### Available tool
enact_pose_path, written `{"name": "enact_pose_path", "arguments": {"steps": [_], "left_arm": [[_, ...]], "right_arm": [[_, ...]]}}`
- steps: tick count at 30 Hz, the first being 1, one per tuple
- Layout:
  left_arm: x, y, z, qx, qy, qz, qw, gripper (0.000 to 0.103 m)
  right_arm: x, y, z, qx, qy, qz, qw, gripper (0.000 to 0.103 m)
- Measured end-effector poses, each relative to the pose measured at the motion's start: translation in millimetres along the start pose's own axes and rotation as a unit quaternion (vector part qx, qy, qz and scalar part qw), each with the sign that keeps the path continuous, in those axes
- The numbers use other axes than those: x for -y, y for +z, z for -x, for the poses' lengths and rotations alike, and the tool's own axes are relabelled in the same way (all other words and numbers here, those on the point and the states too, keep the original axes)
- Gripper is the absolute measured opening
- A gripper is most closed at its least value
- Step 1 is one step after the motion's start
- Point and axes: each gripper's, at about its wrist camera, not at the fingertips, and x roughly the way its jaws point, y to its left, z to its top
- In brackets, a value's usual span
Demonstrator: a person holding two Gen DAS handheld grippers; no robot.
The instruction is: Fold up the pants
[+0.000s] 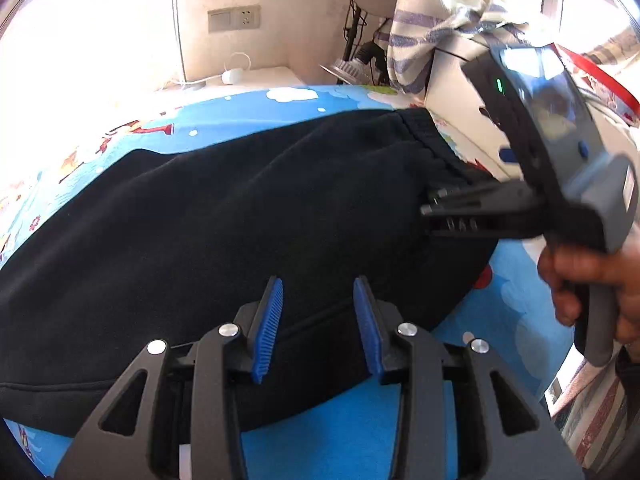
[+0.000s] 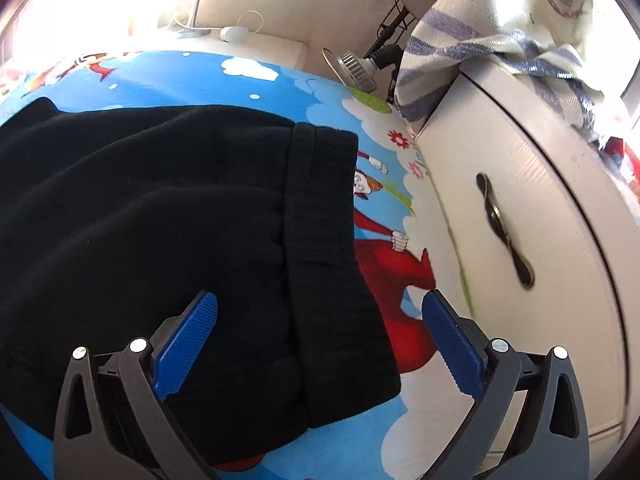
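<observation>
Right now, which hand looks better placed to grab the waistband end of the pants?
Probably the right gripper: its open jaws straddle the waistband of the pants. The left gripper hangs over the middle of the cloth.

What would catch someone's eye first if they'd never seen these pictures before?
Probably the black pants, lying dark across the bright blue cartoon sheet in the middle of both views, waistband toward the white cabinet. Next, the blue-padded grippers: the left gripper is open low over the fabric, and the right gripper stands wide open above the waistband end.
</observation>
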Motion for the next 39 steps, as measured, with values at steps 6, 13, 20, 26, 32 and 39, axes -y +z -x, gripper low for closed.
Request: {"name": "enact_pose_path", "arguments": {"steps": [6, 13, 20, 26, 32, 39], "left_arm": [[-13, -5, -21, -0.030, -0.006, 0.023, 0.9993, 0.037], [-13, -6, -19, -0.032, -0.004, 0.025, 0.9992, 0.037], [-11, -7, -19, -0.029, 0.001, 0.015, 0.9995, 0.038], [-12, -4, -6, -0.004, 0.003, 0.027, 0.9996, 0.038], [-13, -10, -19, -0.022, -0.013, 0.036, 0.9990, 0.038], [-13, -6, 0, 0.002, 0.001, 0.035, 0.9994, 0.038]], "right_arm": [[15, 5, 10, -0.003, 0.026, -0.044, 0.999, 0.098], [-37, 87, 13, 0.036, 0.091, 0.028, 0.995, 0.098], [-48, 110, -67, -0.020, 0.011, 0.083, 0.996, 0.098], [2, 85, -26, 0.026, 0.011, -0.001, 1.000, 0.098], [10, 27, 14, 0.028, 0.053, -0.027, 0.998, 0.098], [18, -15, 6, -0.012, 0.047, -0.057, 0.997, 0.098]]}}
